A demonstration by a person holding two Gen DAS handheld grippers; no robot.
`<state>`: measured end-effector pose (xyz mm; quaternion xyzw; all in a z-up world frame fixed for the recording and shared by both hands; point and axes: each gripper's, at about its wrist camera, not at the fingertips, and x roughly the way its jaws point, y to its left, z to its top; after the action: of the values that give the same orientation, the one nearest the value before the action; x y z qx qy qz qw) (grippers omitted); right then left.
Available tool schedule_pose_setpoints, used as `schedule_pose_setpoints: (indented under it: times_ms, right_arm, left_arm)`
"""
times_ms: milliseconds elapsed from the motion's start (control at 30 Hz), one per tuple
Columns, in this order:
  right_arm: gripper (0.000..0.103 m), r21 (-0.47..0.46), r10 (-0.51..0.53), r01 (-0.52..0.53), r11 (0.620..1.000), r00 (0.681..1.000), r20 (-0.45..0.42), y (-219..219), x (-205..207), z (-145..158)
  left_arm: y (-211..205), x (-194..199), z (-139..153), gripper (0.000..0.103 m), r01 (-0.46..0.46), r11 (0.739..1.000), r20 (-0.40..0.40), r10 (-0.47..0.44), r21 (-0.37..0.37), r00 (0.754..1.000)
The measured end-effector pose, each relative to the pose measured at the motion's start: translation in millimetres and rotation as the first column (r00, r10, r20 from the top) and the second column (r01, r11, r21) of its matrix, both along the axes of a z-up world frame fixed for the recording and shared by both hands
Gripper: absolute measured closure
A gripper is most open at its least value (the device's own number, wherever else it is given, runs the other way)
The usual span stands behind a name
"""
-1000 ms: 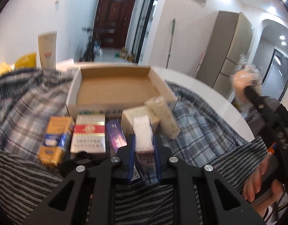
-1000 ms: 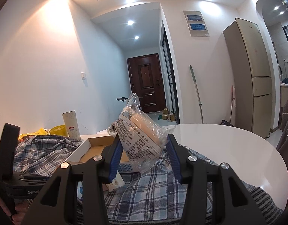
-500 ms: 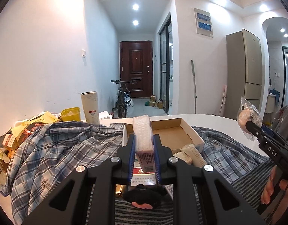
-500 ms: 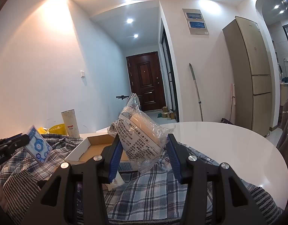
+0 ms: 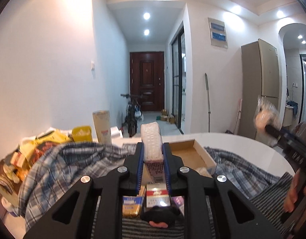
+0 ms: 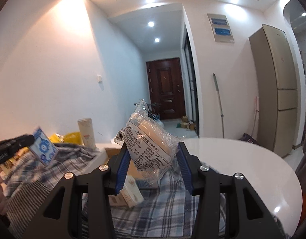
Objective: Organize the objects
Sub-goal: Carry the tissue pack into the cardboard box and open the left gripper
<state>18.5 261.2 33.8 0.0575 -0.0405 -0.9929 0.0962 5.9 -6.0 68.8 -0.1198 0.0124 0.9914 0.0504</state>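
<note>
the left gripper (image 5: 153, 166) is clamped on a narrow white packet with a printed label (image 5: 152, 145), held upright above the small red, gold and purple cartons (image 5: 158, 197) lying on the checked cloth (image 5: 53, 165). it looks light and a bit squashy, so a grip low on its flat sides suits it. the right gripper (image 6: 153, 167) pinches a crinkly clear plastic bag holding a pale roll (image 6: 151, 137), likely slippery, best squeezed across the roll itself. beyond both sits the open shallow cardboard box (image 5: 194, 153) on the round white table (image 6: 242, 159).
</note>
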Motion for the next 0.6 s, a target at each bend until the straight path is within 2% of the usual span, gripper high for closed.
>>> schedule_pose_setpoints:
  times_ms: [133,300,367,433,533,600]
  right_arm:
    - [0.057,0.052,-0.005,0.011,0.999,0.992,-0.124,-3.3,10.7,41.2]
    - [0.057,0.048,0.043,-0.036,0.998,0.988,-0.149,-13.0,-6.2,85.4]
    - [0.057,0.030,0.064,-0.060,0.998,0.984,-0.163,-16.7,-17.4,97.3]
    - [0.057,0.019,0.070,-0.068,0.998,0.981,-0.181,-20.5,-30.3,106.5]
    - [0.057,0.018,0.059,-0.056,0.998,0.981,-0.185,-29.2,-54.1,112.7]
    - [0.057,0.016,0.058,-0.056,0.998,0.981,-0.184,-33.9,-69.6,109.2]
  left_arm:
    - [8.6,1.6,24.0,0.084,0.021,1.000,-0.043,-0.021,-0.007,0.999]
    - [10.6,-7.3,63.6,0.084,0.065,0.997,-0.129,-0.059,0.042,0.990]
    - [11.9,-15.5,79.6,0.084,0.108,0.993,-0.171,-0.097,0.055,0.981]
    - [14.2,-23.6,90.6,0.084,0.108,0.993,-0.204,-0.096,0.049,0.974]
    - [18.5,-39.0,98.4,0.084,0.111,0.993,-0.230,-0.099,0.037,0.968]
    - [17.2,-50.4,98.2,0.084,0.156,0.986,-0.227,-0.139,0.058,0.964]
